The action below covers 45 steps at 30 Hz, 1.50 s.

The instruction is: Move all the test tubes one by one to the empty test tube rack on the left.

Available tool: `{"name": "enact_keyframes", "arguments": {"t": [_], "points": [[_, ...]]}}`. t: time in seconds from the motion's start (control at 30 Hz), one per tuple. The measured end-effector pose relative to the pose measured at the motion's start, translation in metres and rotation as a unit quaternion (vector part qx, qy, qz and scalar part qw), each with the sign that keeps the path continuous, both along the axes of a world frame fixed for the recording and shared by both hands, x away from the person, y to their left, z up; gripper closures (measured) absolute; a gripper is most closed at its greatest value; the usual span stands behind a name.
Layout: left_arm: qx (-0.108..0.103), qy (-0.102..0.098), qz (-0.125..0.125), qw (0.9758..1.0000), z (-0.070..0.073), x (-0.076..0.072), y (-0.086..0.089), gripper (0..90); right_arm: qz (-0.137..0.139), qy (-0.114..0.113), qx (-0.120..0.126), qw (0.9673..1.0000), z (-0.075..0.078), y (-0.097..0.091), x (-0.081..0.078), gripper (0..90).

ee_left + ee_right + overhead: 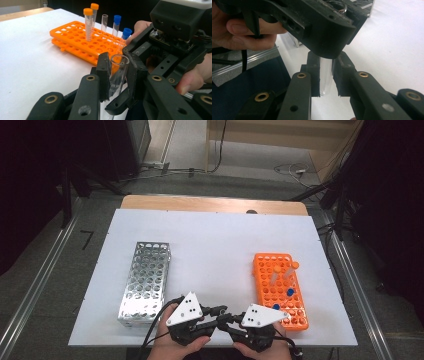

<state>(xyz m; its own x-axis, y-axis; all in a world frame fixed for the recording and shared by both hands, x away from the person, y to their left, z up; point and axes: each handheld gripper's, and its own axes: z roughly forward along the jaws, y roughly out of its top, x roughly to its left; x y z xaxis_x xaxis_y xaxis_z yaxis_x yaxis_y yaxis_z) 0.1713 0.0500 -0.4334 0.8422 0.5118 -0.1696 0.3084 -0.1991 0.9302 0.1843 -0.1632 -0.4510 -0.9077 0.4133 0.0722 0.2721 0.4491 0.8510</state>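
Metal rack (145, 282) sits left of glass tube (117, 75). Your left tongs (117, 72) pinch tube near mouth; right tongs (325, 75) pinch its rounded end. Keep tube steady; loosen right tongs only once left grip feels sure. Orange rack (280, 290) sits right of tube.

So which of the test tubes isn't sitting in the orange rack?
The uncapped clear tube clamped between both grippers' jaws near the table's front edge; the capped and bare tubes stand upright in the orange rack.

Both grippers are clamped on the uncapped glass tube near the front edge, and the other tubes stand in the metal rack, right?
Not quite: the other tubes stand in the orange rack, as the left gripper view shows. Both grippers, left gripper and right gripper, do clamp the uncapped glass tube.
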Motion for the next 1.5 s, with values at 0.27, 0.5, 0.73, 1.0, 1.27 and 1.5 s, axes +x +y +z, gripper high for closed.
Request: {"name": "enact_keyframes", "arguments": {"t": [0.27, 0.5, 0.73, 1.0, 1.27, 1.5], "points": [[0.005, -0.005, 0.011, 0.9999, 0.0, 0.0, 0.001, 76.5, -0.003, 0.006, 0.006, 1.0, -0.002, 0.0, 0.001, 73.8], [0.003, -0.004, 0.013, 0.9999, 0.0, 0.001, 0.004, 76.6, -0.003, 0.01, 0.008, 0.9999, -0.002, -0.002, 0.003, 61.4], [-0.001, -0.006, 0.032, 0.9995, 0.004, 0.004, 0.016, 76.7, 0.001, 0.006, 0.011, 0.9999, 0.002, -0.007, 0.004, 41.7], [0.001, -0.007, 0.057, 0.9984, 0.008, 0.009, 0.032, 76.7, -0.014, -0.003, 0.037, 0.9992, 0.015, -0.022, 0.008, 20.2], [0.0, -0.012, 0.081, 0.9966, 0.015, 0.016, 0.049, 76.7, -0.009, -0.018, 0.056, 0.9982, 0.029, -0.035, 0.006, 16.0], [-0.003, -0.021, 0.104, 0.9944, 0.024, 0.025, 0.064, 76.7, -0.027, -0.026, 0.064, 0.9973, 0.037, -0.051, 0.009, 13.5]]}}
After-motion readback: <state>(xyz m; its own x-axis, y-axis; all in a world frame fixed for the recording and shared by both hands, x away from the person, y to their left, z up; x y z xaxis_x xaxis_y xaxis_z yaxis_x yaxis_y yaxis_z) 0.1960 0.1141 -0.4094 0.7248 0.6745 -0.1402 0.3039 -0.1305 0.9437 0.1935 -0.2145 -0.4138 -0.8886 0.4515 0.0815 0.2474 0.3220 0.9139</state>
